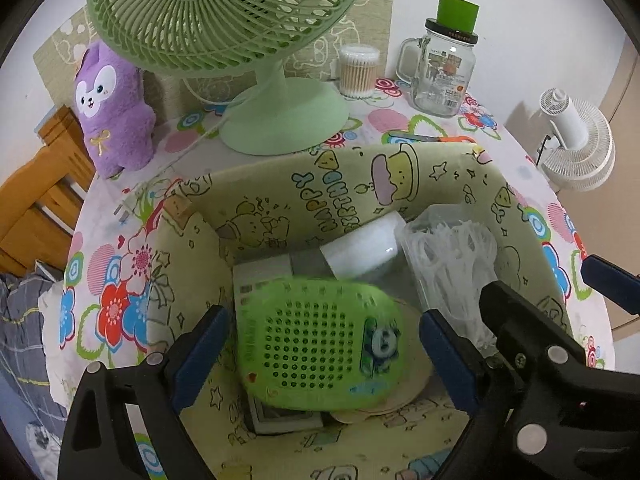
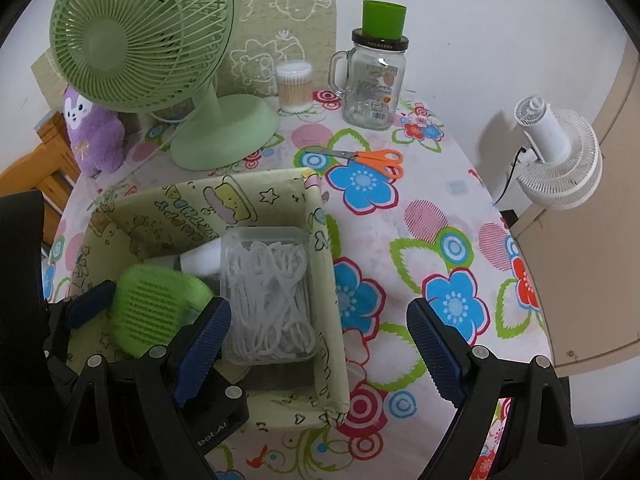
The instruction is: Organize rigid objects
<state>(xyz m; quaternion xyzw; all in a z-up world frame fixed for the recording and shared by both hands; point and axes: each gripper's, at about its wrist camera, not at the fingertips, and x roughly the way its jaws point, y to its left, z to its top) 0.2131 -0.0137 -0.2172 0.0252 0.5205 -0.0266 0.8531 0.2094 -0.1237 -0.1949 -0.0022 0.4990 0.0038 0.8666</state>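
A yellow cartoon-print storage box (image 1: 320,184) (image 2: 320,264) stands on the flowered table. Inside it lie a green perforated plastic case (image 1: 320,344) (image 2: 156,304), blurred, a clear box of white floss picks (image 1: 452,264) (image 2: 268,292), a white roll (image 1: 360,248) and a grey flat device under the case. My left gripper (image 1: 320,360) is open over the box, its fingers either side of the green case and clear of it. My right gripper (image 2: 320,348) is open and empty over the box's right wall.
A green desk fan (image 1: 240,40) (image 2: 160,60), a purple plush (image 1: 114,112), a tub of cotton swabs (image 2: 294,86), a glass mug jar with a green cup on top (image 2: 376,76) and orange scissors (image 2: 368,160) sit behind the box. A white clip fan (image 2: 560,160) is at the right.
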